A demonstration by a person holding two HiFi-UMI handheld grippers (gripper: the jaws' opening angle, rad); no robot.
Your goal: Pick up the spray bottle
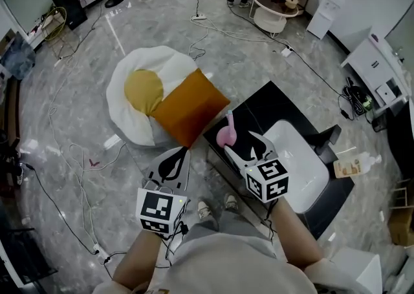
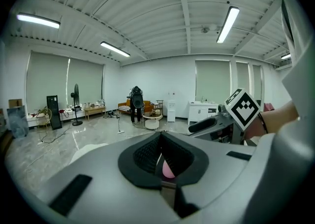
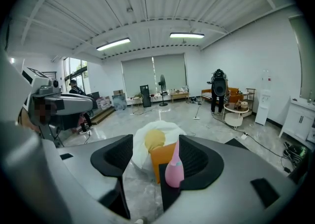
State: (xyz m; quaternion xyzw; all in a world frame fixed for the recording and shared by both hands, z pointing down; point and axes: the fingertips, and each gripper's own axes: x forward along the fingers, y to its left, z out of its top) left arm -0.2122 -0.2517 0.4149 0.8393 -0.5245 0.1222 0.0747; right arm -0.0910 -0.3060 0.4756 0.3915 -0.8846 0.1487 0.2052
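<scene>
A grey, veined, glossy stone floor (image 1: 77,92) fills most of the head view. On it lies a soft white cushion (image 1: 123,115) shaped like a fried egg with a round yellow middle. Beside that stands a low black bench (image 1: 272,102), and a square orange pillow (image 1: 189,106) leans from the cushion towards the bench's near corner. A smooth white basin (image 1: 294,157) with rounded corners rests on the bench.

The right gripper (image 1: 240,144) hovers over the bench edge. Its black ribbed fingers (image 3: 199,161) are spread wide and hold nothing. The left gripper (image 1: 173,165) hangs over the floor just left of the bench. Its fingers (image 2: 142,156) are drawn together to a narrow slit and are empty.

The spray bottle (image 1: 226,132) is pink, with a bulbous body and a slim neck, and stands upright at the bench's near corner. In the right gripper view the spray bottle (image 3: 174,169) sits inside the gap, close against the right-hand finger; it may be touching, but the angle leaves that unclear.
</scene>
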